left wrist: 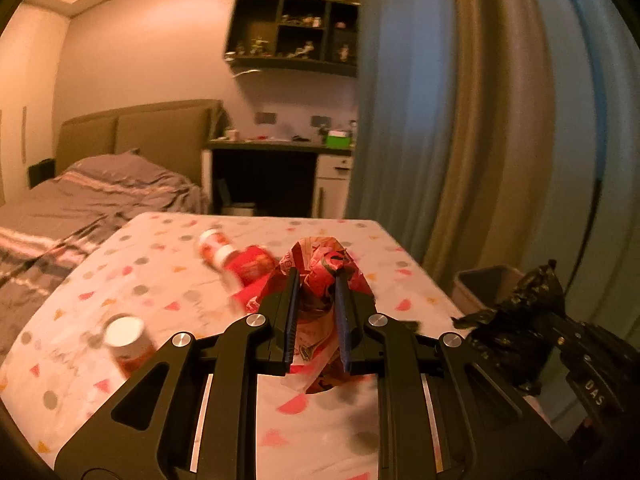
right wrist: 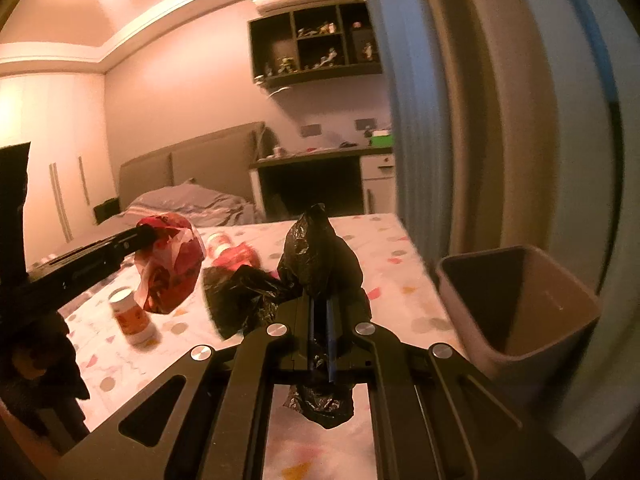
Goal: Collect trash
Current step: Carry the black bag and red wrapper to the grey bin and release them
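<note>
My left gripper is shut on a crumpled red plastic wrapper and holds it above the table; the wrapper also shows in the right wrist view. My right gripper is shut on a black plastic bag, lifted over the table; the bag also shows in the left wrist view. A brown trash bin stands open at the table's right edge. A small bottle with a white cap stands on the table. Another bottle and a red packet lie further back.
The table has a white cloth with coloured dots. A bed is on the left beyond it, a desk behind. Blue and beige curtains hang on the right beside the bin.
</note>
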`<state>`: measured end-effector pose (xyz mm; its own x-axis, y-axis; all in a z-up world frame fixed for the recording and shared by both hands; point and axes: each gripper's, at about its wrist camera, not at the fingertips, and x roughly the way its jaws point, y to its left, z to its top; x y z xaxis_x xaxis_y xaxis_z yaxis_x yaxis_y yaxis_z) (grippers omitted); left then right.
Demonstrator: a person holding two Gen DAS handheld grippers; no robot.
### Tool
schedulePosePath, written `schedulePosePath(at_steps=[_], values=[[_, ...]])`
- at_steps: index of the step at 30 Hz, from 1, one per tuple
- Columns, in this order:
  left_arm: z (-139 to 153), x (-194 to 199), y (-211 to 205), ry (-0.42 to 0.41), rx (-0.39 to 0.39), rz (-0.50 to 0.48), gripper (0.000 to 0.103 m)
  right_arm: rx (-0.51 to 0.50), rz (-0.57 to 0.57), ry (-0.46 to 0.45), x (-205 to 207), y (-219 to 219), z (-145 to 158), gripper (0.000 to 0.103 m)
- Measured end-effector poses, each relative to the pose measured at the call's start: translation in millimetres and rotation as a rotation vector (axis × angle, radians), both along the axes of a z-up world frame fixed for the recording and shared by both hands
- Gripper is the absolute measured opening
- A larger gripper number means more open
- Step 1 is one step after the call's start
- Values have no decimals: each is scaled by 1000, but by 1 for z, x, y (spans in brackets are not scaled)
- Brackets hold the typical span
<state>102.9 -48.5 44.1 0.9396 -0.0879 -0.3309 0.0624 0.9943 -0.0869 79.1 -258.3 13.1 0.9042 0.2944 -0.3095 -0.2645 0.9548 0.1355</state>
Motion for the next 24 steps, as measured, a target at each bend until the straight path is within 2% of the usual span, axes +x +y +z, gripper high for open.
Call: schedulePosePath(at_steps=[15,24], values=[[0,49,-119,7,27,-247,16,7,-238,-50,28,-92,7,5],[-14,81,-186,12,29,-357,16,-16,-354,-51,54,-135,-1,5]])
